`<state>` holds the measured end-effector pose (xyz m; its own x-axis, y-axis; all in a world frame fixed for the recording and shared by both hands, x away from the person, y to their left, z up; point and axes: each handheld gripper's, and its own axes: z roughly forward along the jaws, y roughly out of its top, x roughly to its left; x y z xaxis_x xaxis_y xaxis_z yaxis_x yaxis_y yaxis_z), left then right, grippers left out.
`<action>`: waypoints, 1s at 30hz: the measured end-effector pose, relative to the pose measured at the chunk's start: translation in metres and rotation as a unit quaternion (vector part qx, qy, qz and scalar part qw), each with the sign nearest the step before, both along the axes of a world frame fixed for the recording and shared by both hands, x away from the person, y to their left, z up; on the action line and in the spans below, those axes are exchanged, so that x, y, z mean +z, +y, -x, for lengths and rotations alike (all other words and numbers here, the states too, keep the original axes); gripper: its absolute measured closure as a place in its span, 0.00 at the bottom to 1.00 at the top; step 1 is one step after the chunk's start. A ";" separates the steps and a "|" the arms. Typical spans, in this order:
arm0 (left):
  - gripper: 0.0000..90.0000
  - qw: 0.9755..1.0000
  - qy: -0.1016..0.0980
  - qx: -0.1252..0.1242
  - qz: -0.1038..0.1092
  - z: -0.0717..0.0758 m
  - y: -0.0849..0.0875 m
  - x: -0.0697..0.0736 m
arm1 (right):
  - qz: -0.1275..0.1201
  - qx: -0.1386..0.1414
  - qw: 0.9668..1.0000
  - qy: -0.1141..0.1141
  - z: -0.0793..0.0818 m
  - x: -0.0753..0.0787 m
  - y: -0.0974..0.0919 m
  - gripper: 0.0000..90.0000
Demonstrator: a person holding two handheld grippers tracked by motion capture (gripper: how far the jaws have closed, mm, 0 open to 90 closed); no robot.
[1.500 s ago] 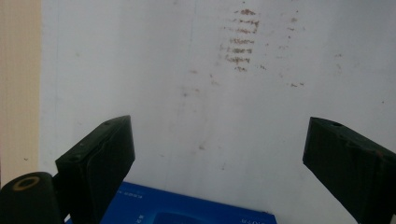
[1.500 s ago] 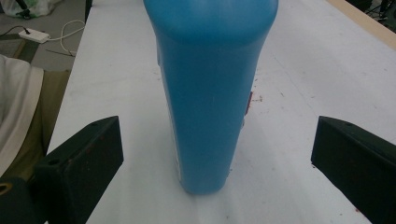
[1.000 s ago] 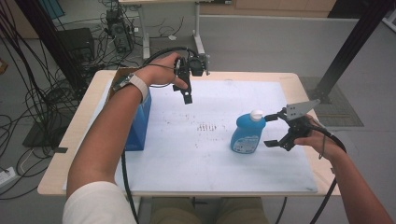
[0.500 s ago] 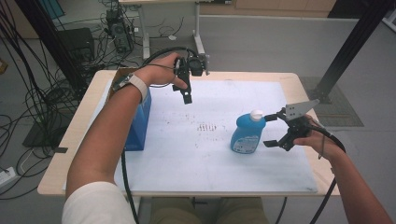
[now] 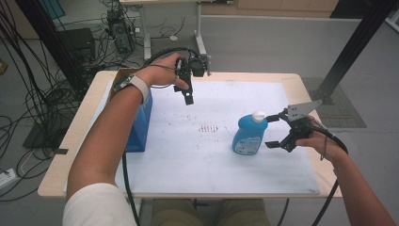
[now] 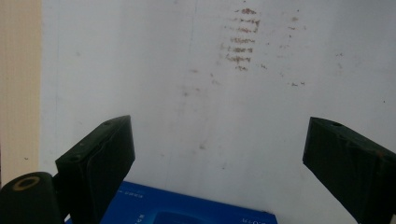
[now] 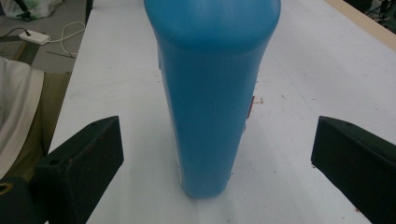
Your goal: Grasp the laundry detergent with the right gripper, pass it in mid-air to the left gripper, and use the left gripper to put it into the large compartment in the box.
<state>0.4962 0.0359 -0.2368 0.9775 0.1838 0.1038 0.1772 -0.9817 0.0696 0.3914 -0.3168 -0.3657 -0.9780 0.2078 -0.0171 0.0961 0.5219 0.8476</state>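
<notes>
A grey floor strewn with black cables surrounds my pale wooden desk (image 5: 66, 155), which carries a white, faintly stained mat (image 5: 211, 165). At the mat's left edge stands a blue rectangular cardboard box (image 5: 140, 126); whether anything is in it I cannot tell. My left gripper (image 5: 187, 89) hangs above the mat near the far edge, fingers (image 6: 100, 163) wide apart with nothing between them. Right of centre stands an upright blue plastic bottle with a white cap (image 5: 249, 134), lid on. My right gripper (image 5: 275, 131) sits just beside it, fingers (image 7: 84, 163) spread wide on either side, not touching it.
</notes>
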 end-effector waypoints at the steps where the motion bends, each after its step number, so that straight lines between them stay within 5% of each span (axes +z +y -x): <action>1: 0.11 1.000 0.000 0.000 0.000 0.000 0.000 0.000 | 0.000 -0.001 1.000 0.001 0.000 0.000 0.000 0.02; 30: 0.11 1.000 -0.001 0.001 -0.003 0.000 0.001 0.000 | -0.001 -0.002 1.000 0.002 0.000 0.000 0.000 0.03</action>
